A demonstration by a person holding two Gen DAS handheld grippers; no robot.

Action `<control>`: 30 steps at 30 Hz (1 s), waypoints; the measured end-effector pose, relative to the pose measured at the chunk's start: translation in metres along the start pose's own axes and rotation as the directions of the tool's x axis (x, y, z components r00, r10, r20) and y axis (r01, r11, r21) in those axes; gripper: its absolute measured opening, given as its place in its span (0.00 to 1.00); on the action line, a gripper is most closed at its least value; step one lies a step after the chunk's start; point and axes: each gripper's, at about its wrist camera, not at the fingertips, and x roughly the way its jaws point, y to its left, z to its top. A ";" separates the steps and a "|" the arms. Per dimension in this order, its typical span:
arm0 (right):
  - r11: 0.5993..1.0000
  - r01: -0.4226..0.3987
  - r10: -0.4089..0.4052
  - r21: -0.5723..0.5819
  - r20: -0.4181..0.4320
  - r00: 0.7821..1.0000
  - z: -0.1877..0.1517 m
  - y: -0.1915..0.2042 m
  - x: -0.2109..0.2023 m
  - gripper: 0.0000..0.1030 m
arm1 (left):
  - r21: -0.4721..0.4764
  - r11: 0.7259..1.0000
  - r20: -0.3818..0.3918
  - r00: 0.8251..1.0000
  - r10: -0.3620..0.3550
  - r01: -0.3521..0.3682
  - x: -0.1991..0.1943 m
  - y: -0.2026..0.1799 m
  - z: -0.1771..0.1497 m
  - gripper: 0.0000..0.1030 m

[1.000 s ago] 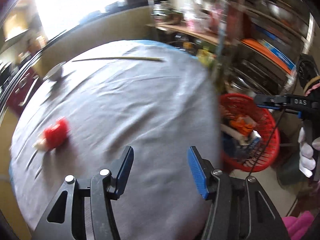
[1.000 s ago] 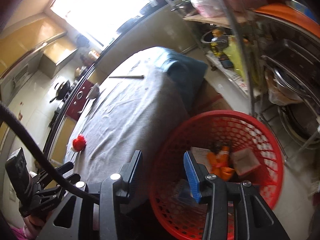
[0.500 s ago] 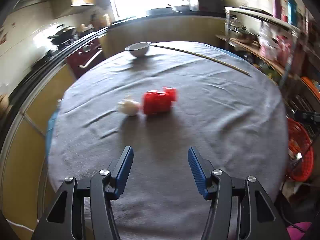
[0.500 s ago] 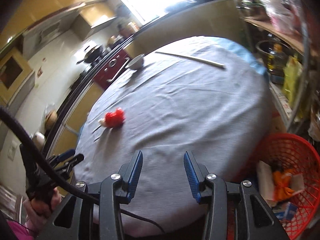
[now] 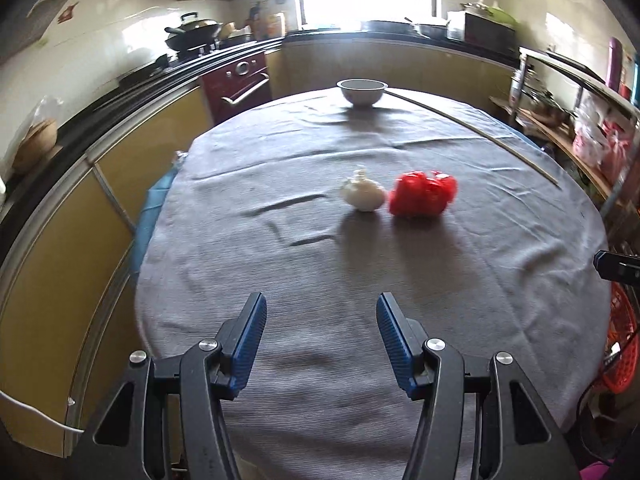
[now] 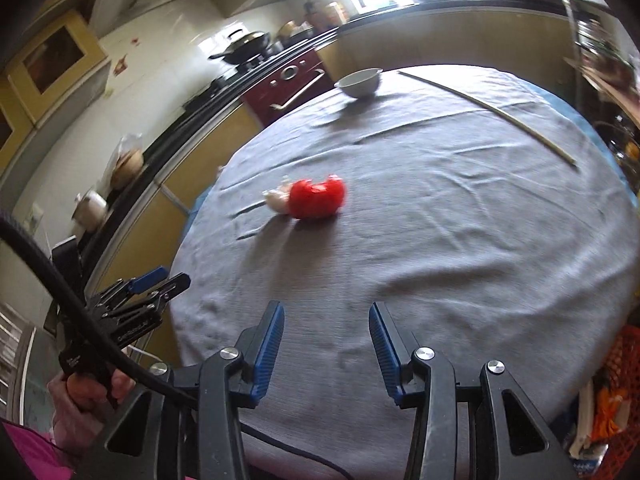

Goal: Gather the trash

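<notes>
A crumpled red wrapper (image 5: 423, 198) lies on the grey tablecloth (image 5: 360, 280) mid-table, with a white garlic-like lump (image 5: 363, 194) just left of it. Both also show in the right wrist view, the wrapper (image 6: 317, 198) in front of the white lump (image 6: 277, 199). My left gripper (image 5: 319, 342) is open and empty over the near part of the table, well short of them. My right gripper (image 6: 326, 346) is open and empty, also over the near part. The red mesh basket (image 5: 622, 344) stands low at the right, holding trash (image 6: 604, 412).
A white bowl (image 5: 362, 91) and a long thin stick (image 5: 476, 132) lie at the table's far side. Yellow cabinets and a stove with a wok (image 5: 196, 32) run along the left. A cluttered shelf rack (image 5: 580, 120) stands to the right.
Both grippers have swung left, away from the red basket, and now face the table; the red wrapper and white lump have come to the centre of the left view and look nearer.
</notes>
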 end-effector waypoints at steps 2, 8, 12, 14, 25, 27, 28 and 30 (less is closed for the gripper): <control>1.000 -0.007 0.007 -0.020 -0.011 1.000 0.004 0.010 0.007 0.47 | -0.011 1.000 0.001 1.000 0.013 -0.013 0.001 0.008 -0.001 0.56; 0.999 -0.038 0.037 -0.035 -0.036 0.999 0.016 0.026 0.023 0.47 | -0.040 0.999 -0.014 0.999 0.034 -0.034 0.007 0.024 -0.004 0.56; 0.998 -0.061 0.059 -0.029 -0.050 0.997 0.024 0.032 0.035 0.48 | -0.057 0.997 -0.032 0.999 0.044 -0.045 0.013 0.033 -0.006 0.56; 0.997 -0.065 0.063 -0.034 -0.057 0.996 0.028 0.035 0.040 0.48 | -0.064 0.997 -0.041 0.998 0.047 -0.050 0.017 0.036 -0.007 0.56; 0.994 -0.106 0.103 -0.020 -0.097 0.990 0.051 0.040 0.078 0.48 | -0.080 0.994 -0.110 0.992 0.061 -0.070 0.042 0.047 -0.007 0.56; 0.993 -0.117 0.116 -0.010 -0.103 0.988 0.057 0.039 0.085 0.48 | -0.080 0.994 -0.118 0.991 0.062 -0.072 0.046 0.048 -0.007 0.56; 0.993 -0.121 0.120 -0.006 -0.106 0.987 0.059 0.039 0.089 0.49 | -0.078 0.994 -0.124 0.990 0.064 -0.074 0.049 0.048 -0.006 0.56; 0.992 -0.128 0.127 0.001 -0.112 0.986 0.064 0.038 0.096 0.49 | -0.077 0.994 -0.132 0.989 0.065 -0.076 0.053 0.049 -0.005 0.56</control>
